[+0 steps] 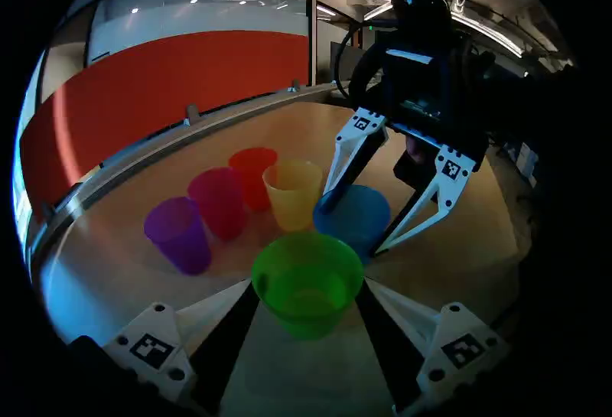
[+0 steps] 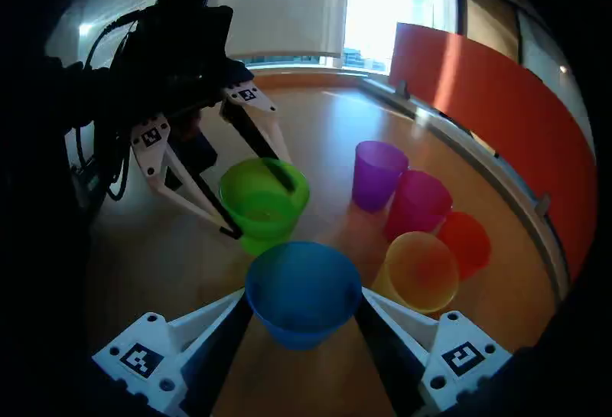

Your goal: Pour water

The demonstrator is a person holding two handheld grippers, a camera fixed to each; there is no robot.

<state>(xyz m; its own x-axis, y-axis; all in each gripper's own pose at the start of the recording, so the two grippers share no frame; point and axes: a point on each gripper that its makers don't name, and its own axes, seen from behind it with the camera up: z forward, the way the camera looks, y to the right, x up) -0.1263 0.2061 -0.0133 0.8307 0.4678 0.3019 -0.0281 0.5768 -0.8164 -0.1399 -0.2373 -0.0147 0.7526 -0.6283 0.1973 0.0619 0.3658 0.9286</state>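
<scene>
My left gripper (image 1: 307,285) is shut on a green cup (image 1: 307,298), held upright just above the wooden table (image 1: 459,264). Straight across from it, my right gripper (image 1: 352,229) is shut on a blue cup (image 1: 353,214). In the right gripper view the blue cup (image 2: 304,294) sits between my right gripper's (image 2: 304,296) fingers, and the left gripper (image 2: 264,209) holds the green cup (image 2: 264,199) beyond it. Both cups are upright and close to each other. I cannot tell whether either holds water.
Several more cups stand in a row on the table: purple (image 1: 178,233), magenta (image 1: 219,201), red (image 1: 252,176) and yellow-orange (image 1: 293,193). A metal rail (image 1: 153,149) and a red panel (image 1: 168,88) bound the far edge. A bright window (image 2: 382,11) is behind.
</scene>
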